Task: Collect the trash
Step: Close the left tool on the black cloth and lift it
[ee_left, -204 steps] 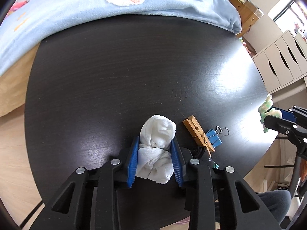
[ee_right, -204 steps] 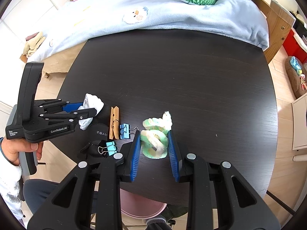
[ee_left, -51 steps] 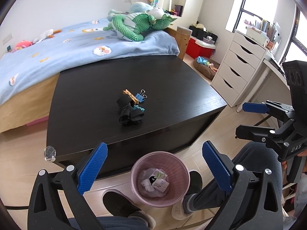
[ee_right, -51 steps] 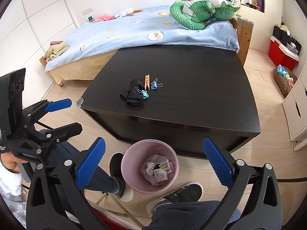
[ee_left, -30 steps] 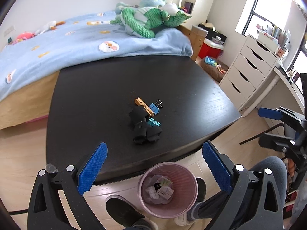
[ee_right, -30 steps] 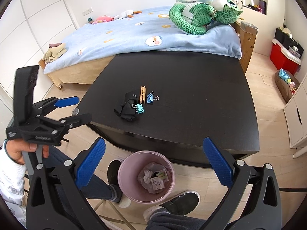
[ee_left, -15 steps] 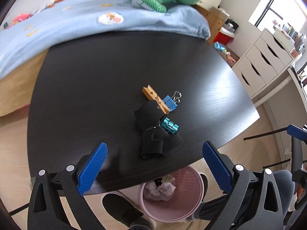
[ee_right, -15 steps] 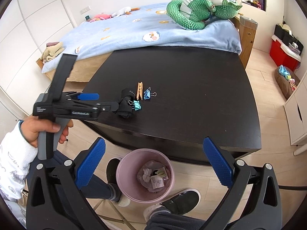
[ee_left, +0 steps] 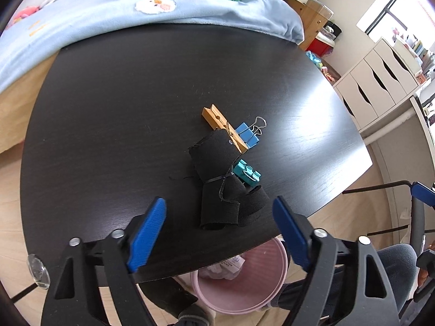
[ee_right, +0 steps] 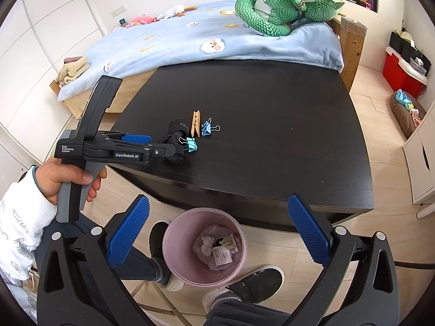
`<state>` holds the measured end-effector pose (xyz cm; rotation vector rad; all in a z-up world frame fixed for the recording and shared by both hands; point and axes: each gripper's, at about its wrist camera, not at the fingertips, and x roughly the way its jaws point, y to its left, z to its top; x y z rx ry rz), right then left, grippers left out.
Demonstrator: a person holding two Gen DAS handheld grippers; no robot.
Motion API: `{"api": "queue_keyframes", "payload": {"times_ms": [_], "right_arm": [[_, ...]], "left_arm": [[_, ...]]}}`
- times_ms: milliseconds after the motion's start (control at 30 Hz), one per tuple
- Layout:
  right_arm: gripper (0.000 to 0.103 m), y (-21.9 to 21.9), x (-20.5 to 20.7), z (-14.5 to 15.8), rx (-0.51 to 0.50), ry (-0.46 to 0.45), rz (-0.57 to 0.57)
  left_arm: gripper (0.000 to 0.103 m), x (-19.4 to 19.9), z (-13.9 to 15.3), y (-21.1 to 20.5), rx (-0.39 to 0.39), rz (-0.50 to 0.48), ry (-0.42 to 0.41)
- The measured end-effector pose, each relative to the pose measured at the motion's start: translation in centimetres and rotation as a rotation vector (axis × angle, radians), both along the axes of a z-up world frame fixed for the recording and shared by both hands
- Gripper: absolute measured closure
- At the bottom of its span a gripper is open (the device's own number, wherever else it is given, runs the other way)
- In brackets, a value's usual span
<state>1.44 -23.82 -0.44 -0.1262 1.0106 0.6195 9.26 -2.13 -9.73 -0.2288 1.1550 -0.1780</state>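
Bedroom table (ee_left: 108,114): left gripper (ee_left: 218,218) jaws were closing, pads not yet on black fabric scrap (ee_left: 220,187); should centre it, avoid teal clip (ee_left: 246,173). Right gripper (ee_right: 217,231) jaws wide apart, empty.

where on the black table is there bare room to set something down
Most of the black table is bare: the wide stretch from the blue binder clip toward the right edge, and the whole far half along the blue blanket. It is crowded only near the front left, where the black cloth bundle, wooden clothespin and teal binder clip cluster.
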Motion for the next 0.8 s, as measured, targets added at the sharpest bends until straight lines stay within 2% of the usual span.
{"api": "queue_keyframes", "payload": {"times_ms": [100, 367, 467, 800], "right_arm": [[0.003, 0.1, 0.0, -0.2, -0.003, 0.004, 0.003], [0.003, 0.3, 0.0, -0.5, -0.007, 0.007, 0.003], [0.003, 0.3, 0.1, -0.4, -0.008, 0.007, 0.003], [0.003, 1.3, 0.9, -0.2, -0.005, 0.005, 0.022]], "left_arm": [[0.037, 0.1, -0.2, 0.0, -0.001, -0.004, 0.003], [0.07, 0.3, -0.4, 0.0, 0.011, -0.018, 0.001], [0.078, 0.1, -0.2, -0.2, 0.03, -0.023, -0.009], [0.08, -0.6, 1.9, 0.2, 0.091, -0.011, -0.069]]}}
